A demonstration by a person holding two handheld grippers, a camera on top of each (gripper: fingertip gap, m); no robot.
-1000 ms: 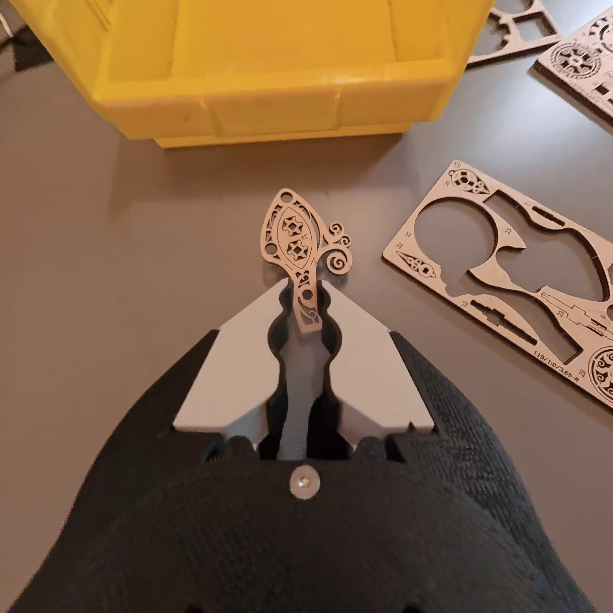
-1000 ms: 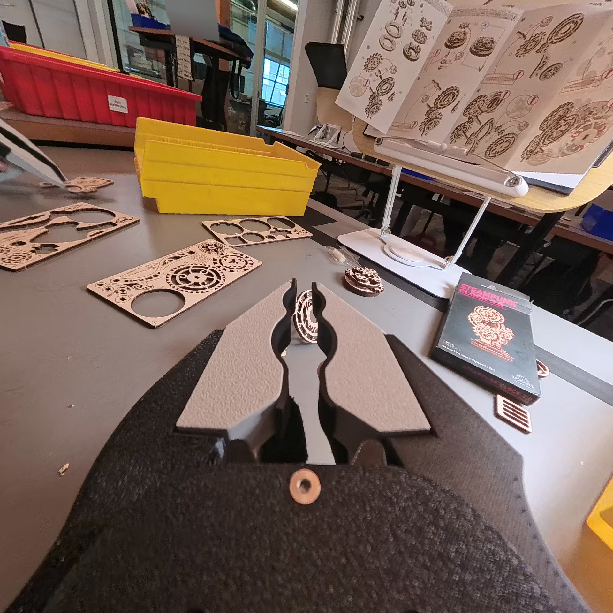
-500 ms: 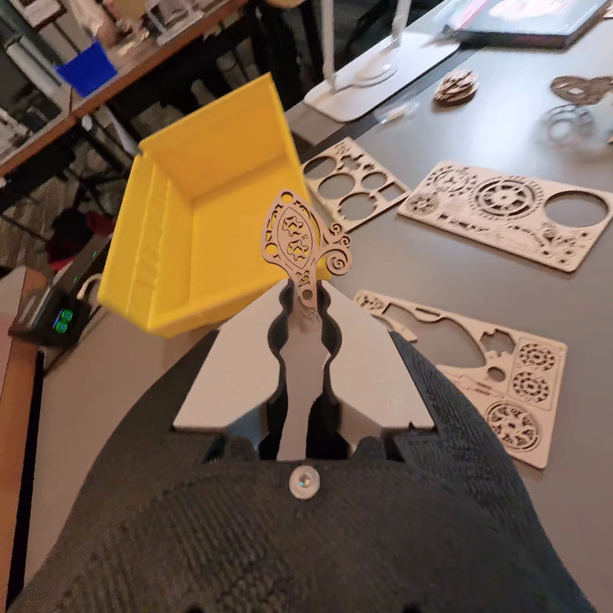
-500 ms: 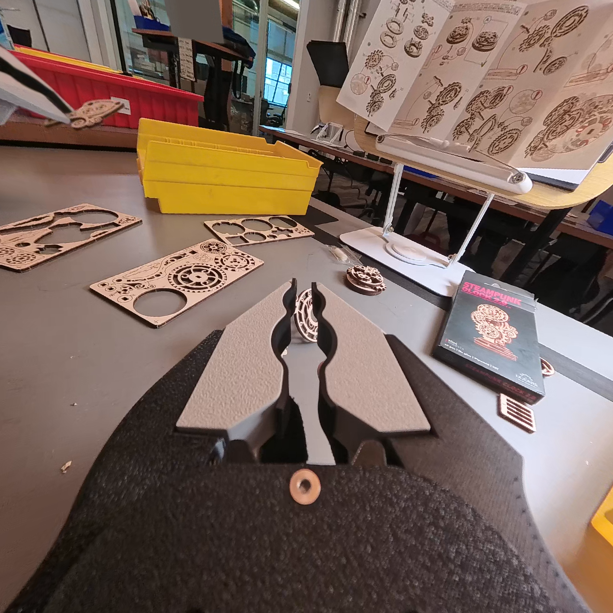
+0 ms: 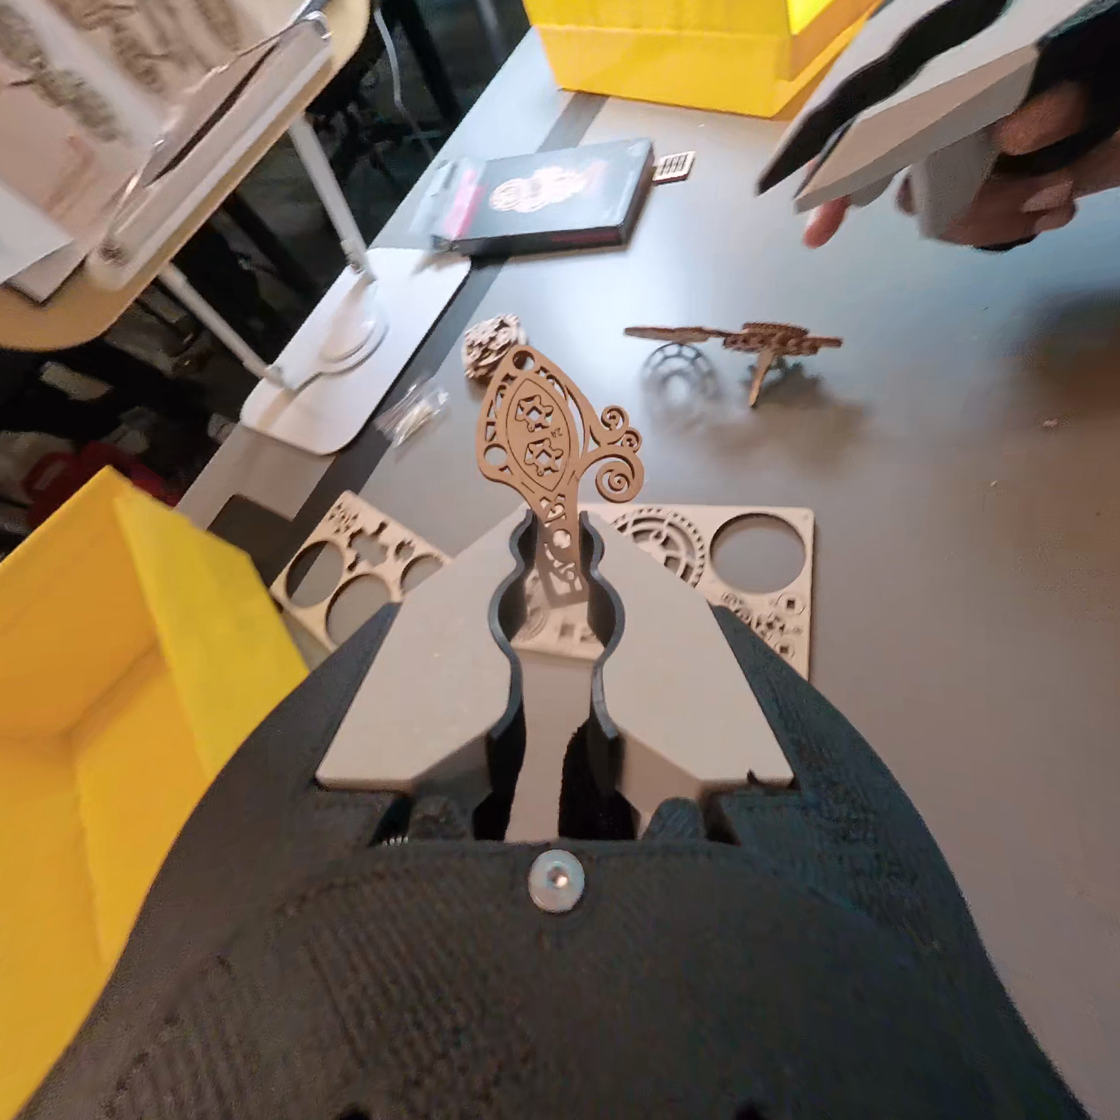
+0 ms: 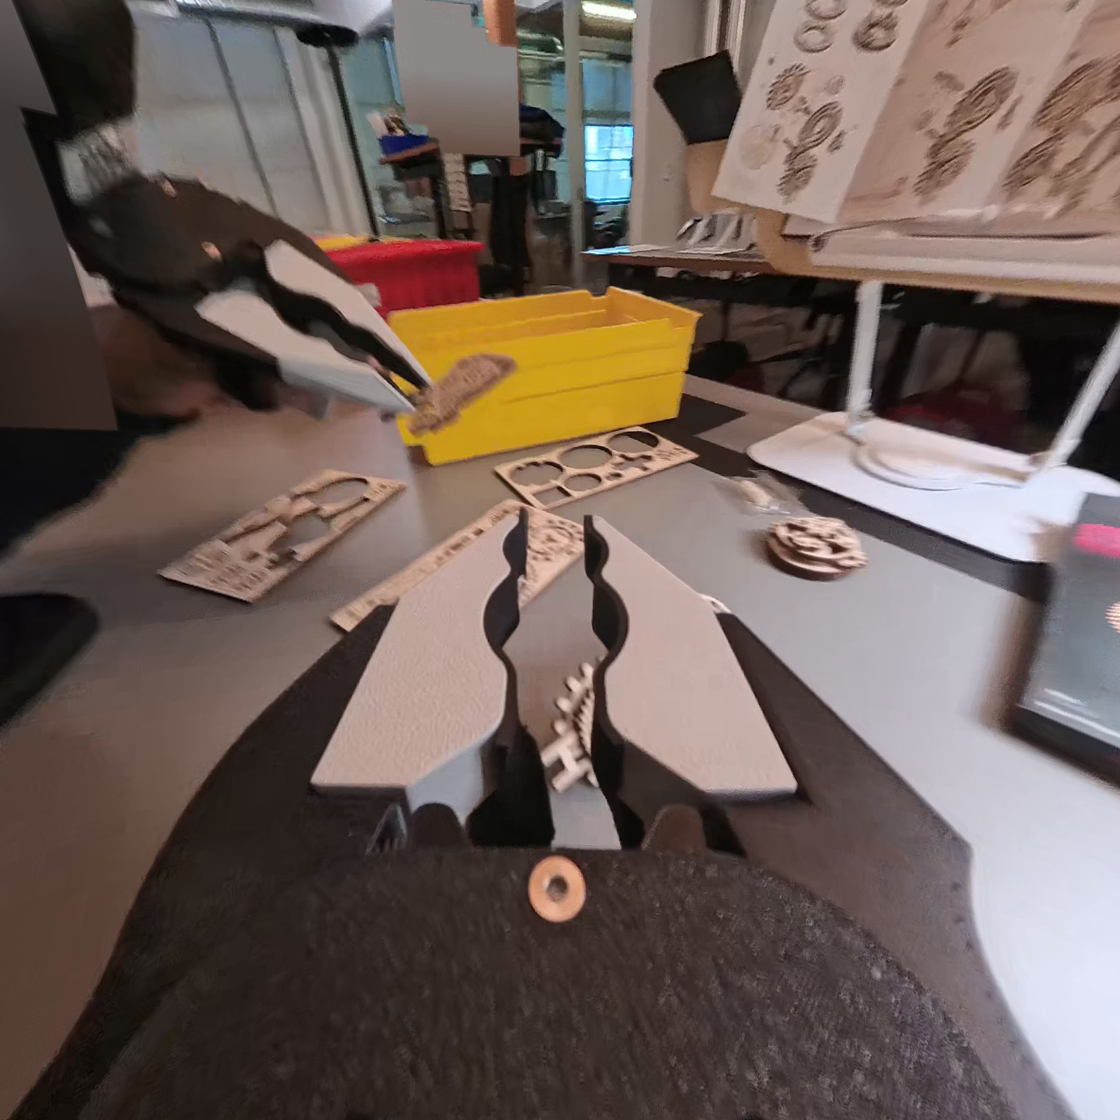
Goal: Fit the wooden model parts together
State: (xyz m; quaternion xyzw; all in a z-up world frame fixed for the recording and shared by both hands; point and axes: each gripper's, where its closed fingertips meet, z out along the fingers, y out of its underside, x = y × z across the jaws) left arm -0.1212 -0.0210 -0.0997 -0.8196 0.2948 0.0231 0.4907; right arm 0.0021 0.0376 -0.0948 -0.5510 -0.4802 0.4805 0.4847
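My left gripper (image 5: pixel 554 527) is shut on the stem of an ornate flat wooden part (image 5: pixel 533 436) and holds it upright above the table. It also shows at the upper left of the right wrist view (image 6: pixel 418 388), with the part (image 6: pixel 460 388) sticking out. My right gripper (image 6: pixel 554 524) is open and empty above the table. A toothed wooden piece (image 6: pixel 573 727) shows below, between its fingers, untouched. In the left wrist view the right gripper (image 5: pixel 782 197) hangs at the upper right, above a partly built wooden model (image 5: pixel 757 345) standing on the table.
Cut-out wooden sheets (image 5: pixel 727 557) (image 6: pixel 594 466) lie on the grey table. A yellow bin (image 5: pixel 121 606) (image 6: pixel 545 376) stands nearby. A gear stack (image 6: pixel 815 548), a black box (image 5: pixel 545 200) and a white stand base (image 6: pixel 909 473) holding an instruction booklet (image 6: pixel 909 103) are to the right. Left tips to right tips: about 15 cm.
My left gripper has swung round with the ornate part toward the model and the right gripper. My right gripper has opened, let go of the round gear part and lifted.
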